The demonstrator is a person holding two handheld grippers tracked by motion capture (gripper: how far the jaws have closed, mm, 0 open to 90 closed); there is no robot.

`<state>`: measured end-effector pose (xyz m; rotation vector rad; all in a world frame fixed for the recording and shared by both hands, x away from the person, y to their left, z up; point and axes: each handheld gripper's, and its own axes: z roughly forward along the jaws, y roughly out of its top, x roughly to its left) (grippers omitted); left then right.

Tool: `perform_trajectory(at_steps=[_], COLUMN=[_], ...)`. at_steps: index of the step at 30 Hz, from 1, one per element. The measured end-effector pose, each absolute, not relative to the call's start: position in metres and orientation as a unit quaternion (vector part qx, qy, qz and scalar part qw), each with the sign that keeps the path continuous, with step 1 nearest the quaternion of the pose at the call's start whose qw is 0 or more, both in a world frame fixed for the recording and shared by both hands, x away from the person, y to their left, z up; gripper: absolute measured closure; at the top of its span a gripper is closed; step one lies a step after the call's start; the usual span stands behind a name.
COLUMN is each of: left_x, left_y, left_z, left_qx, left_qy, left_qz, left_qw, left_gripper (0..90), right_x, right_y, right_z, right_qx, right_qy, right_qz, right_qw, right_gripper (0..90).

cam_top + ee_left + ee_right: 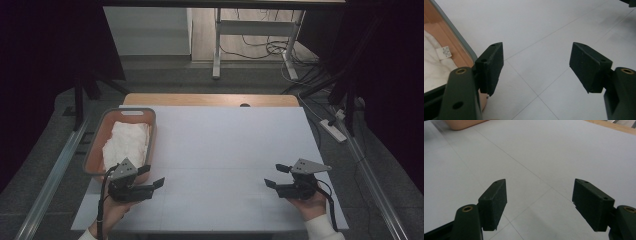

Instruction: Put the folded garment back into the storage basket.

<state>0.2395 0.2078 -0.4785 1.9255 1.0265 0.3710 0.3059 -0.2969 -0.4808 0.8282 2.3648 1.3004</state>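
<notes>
Left gripper (152, 179) and right gripper (276, 176): dark green-black bodies, each topped by a grey three-cornered plate with small dark holes. Jaws are flat black blocks with screw holes, hinged on arms bearing brass-coloured bushings. A black cable trails from each gripper. White sleeve cuffs at both wrists.

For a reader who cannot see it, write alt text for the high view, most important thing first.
A person holds two black grippers, both open and empty, low over a white table: the left gripper beside an orange basket holding a folded white cloth, the right gripper near the table's right edge. Beyond the table lie a grey floor, a desk frame and loose cables.
</notes>
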Motion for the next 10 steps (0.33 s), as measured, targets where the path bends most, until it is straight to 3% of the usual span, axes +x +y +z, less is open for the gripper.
perform_trajectory(at_steps=[10], left_x=[0.2401], left_y=[0.2064], left_z=[-0.4798], left_qx=[0.779], left_qy=[0.413], left_qz=[0.149], left_qw=[0.447], left_gripper=[27.7], right_x=[0.3055], right_y=[-0.2965], right_z=[-0.4810], right_qx=[0.286], right_qy=[0.825], right_qz=[0.462], right_qw=[0.158], right_gripper=[28.2])
